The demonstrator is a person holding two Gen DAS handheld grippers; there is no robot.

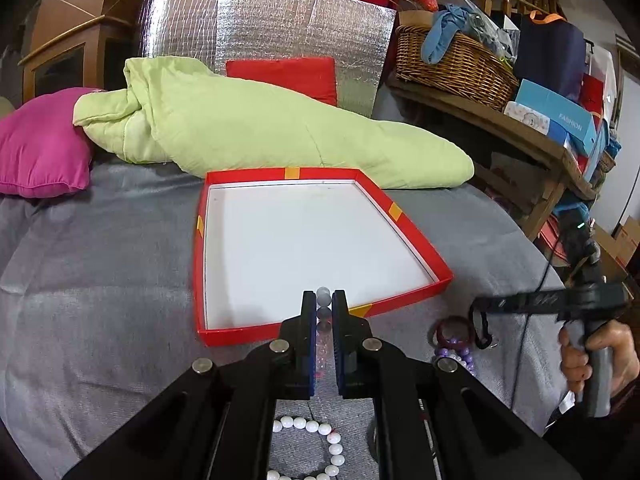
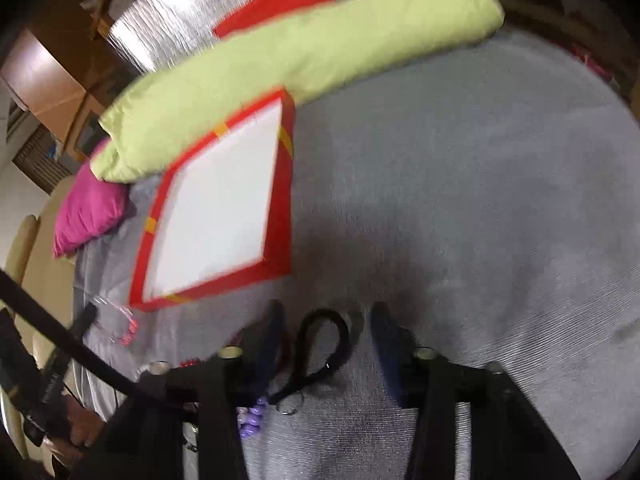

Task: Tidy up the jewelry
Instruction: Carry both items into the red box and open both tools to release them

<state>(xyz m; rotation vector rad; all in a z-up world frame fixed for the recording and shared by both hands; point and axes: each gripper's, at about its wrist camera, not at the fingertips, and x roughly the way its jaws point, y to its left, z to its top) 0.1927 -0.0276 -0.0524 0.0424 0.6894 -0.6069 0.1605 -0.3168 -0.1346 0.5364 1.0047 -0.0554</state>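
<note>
My left gripper (image 1: 323, 300) is shut on a clear-and-grey bead bracelet (image 1: 323, 298), held over the near edge of the red tray with a white floor (image 1: 404, 224). A white bead bracelet (image 1: 320, 448) lies on the grey cover below the gripper. A purple bead bracelet (image 1: 456, 354) and a dark red bangle (image 1: 452, 330) lie to the right. My right gripper (image 2: 326, 320) is open over a black cord loop (image 2: 320, 344), with the purple beads (image 2: 252, 420) by its left finger. The tray (image 2: 280, 216) is up left in that blurred view.
A green quilt (image 1: 260, 128) and a pink pillow (image 1: 40, 144) lie behind the tray. A wooden shelf with a wicker basket (image 1: 452, 64) and boxes stands at the right. A small clear packet with red bits (image 2: 120, 320) lies left of the tray corner.
</note>
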